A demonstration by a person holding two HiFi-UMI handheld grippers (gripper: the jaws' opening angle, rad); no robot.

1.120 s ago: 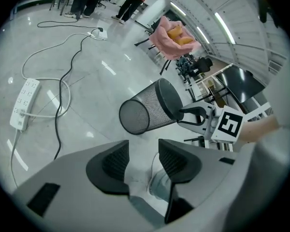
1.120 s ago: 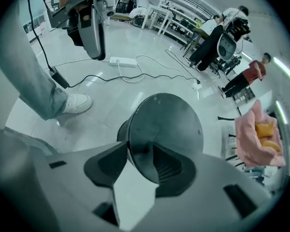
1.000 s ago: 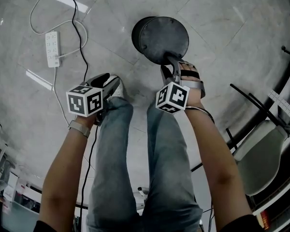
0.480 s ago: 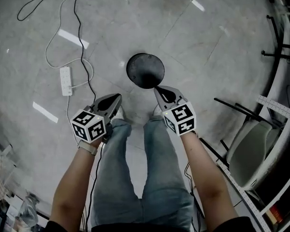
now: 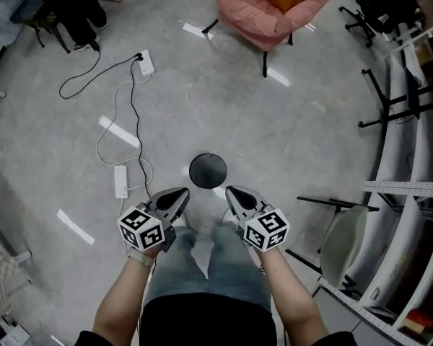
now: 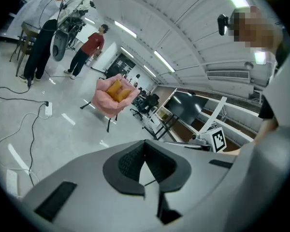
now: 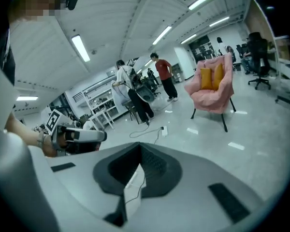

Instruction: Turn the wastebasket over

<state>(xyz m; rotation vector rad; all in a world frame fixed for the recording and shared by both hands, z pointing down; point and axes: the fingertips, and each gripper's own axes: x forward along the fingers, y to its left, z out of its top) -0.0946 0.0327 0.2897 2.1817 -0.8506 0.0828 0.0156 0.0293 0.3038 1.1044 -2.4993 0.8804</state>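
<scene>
The wastebasket (image 5: pixel 208 170), a dark round bin, stands on the grey floor just ahead of the person's feet, with a flat dark face upward. Both grippers hang well above it at waist height and touch nothing. The left gripper (image 5: pixel 181 192) is shut with nothing in it, and its jaws meet tip to tip in the left gripper view (image 6: pixel 145 142). The right gripper (image 5: pixel 232 191) is likewise shut and empty, its jaws closed in the right gripper view (image 7: pixel 139 148). Neither gripper view shows the wastebasket.
A white power strip (image 5: pixel 120 182) and its cables (image 5: pixel 133 114) lie on the floor to the left. A pink armchair (image 5: pixel 274 6) stands farther off. A chair (image 5: pixel 343 244) and metal shelving (image 5: pixel 411 186) line the right side. People (image 7: pixel 159 74) stand in the distance.
The right gripper has let go of the wastebasket's near edge. Both grippers have risen high off the floor and closed. The head view has lifted, so the basket looks small.
</scene>
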